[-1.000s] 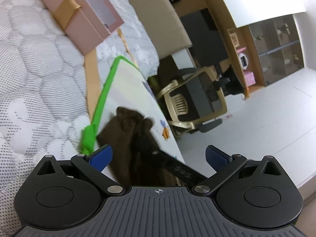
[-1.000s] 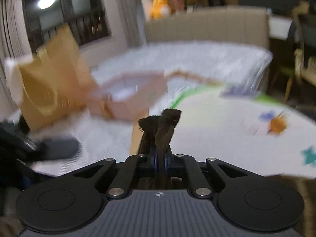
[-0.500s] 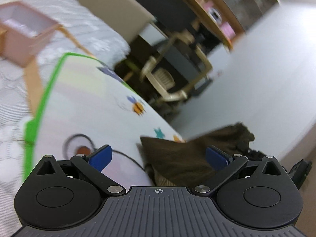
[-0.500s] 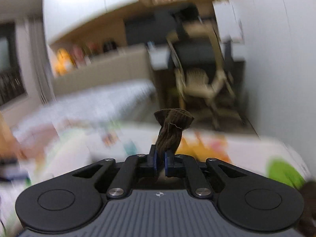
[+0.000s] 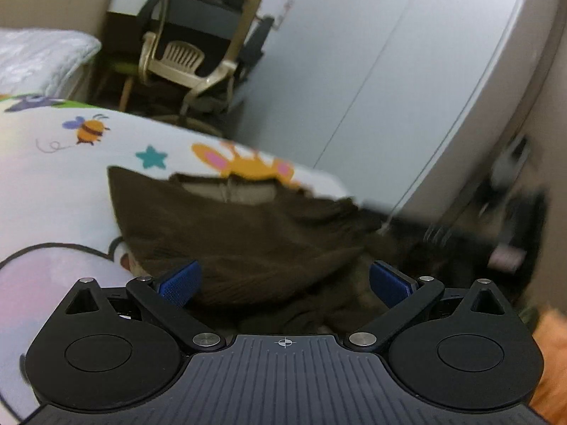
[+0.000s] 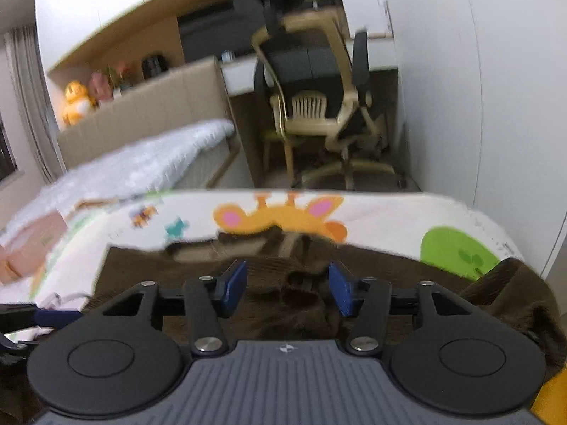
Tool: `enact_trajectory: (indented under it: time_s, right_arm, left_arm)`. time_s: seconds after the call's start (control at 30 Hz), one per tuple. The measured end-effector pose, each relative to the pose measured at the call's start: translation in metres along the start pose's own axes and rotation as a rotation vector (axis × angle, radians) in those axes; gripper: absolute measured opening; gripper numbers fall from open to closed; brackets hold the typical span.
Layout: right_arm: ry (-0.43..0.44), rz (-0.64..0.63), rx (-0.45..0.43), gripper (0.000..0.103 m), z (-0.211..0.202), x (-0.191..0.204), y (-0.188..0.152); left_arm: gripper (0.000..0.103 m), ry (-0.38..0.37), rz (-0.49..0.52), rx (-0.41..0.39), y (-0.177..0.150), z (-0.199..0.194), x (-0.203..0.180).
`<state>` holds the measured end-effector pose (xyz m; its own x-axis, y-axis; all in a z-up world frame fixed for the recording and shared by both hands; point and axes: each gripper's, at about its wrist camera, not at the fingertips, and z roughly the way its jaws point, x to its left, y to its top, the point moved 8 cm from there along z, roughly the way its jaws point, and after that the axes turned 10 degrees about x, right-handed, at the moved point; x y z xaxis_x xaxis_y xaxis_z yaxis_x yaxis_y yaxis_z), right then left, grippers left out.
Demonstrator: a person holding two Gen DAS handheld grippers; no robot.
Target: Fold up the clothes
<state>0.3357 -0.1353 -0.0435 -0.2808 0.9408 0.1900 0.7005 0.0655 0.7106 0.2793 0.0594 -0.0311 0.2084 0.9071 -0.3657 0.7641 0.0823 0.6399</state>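
Note:
A brown knit garment lies spread on a white play mat printed with cartoon animals, its light inner collar facing the far edge. My left gripper hovers low over the garment's near part, open, with nothing pressed between its blue pads. In the right wrist view the same garment stretches across the mat. My right gripper is over its middle with its jaws opening. A bunched fold of fabric lies between the pads, which do not press on it. The left gripper's blue fingertip shows at the lower left.
A beige office chair stands beyond the mat's far edge, beside a white wardrobe wall. A quilted white mattress and a pink box lie to the left. An orange object sits at the lower right.
My right gripper held a raised fold of brown fabric shut between its pads; now the jaws stand apart and the fabric lies down. Both views swung from the pink box toward the chair.

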Motion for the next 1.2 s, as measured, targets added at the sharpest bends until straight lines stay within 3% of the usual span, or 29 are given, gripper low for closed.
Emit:
enact_trajectory:
  time_s: [0.07,0.23,0.33,0.43,0.6,0.7,0.77,0.87,1.0,1.2]
  right_arm:
    - [-0.013,-0.059,0.023,0.031,0.014,0.013,-0.007]
    - [0.007,-0.223,0.022,0.018,0.035,0.056,-0.008]
    - [-0.015,-0.319,-0.007,0.017,0.040,0.073,0.000]
    - [-0.095,-0.362,0.020,0.017,0.046,0.059,0.002]
    - [-0.272,-0.265,0.050,0.018,0.018,-0.023,-0.003]
    - [-0.339,-0.176,0.006,0.029,-0.027,-0.073,-0.004]
    - [-0.331,-0.093,-0.039,0.046,-0.061,-0.100,-0.007]
    - [-0.293,0.002,-0.084,0.059,-0.101,-0.126,-0.013]
    - [-0.180,0.001,-0.038,0.066,-0.101,-0.115,-0.034]
    - [-0.250,-0.179,0.032,0.069,-0.054,-0.091,-0.052]
  left_arm:
    - [0.103,0.087,0.017,0.013,-0.005,0.017,0.007]
    - [0.103,0.208,-0.062,0.027,-0.016,0.023,0.053]
    - [0.103,0.234,-0.100,0.010,-0.017,0.013,0.072]
    - [0.103,0.253,-0.118,0.005,-0.017,0.004,0.080]
    - [0.103,0.248,-0.106,0.021,-0.025,-0.007,0.078]
    - [0.103,0.242,-0.101,0.037,-0.028,-0.008,0.074]
    - [0.103,0.228,-0.110,0.042,-0.028,-0.007,0.071]
    - [0.103,0.188,-0.125,0.041,-0.025,-0.008,0.061]
    - [0.103,0.155,-0.108,0.020,-0.019,-0.011,0.043]
    - [0.103,0.136,-0.121,0.013,-0.015,-0.016,0.030]
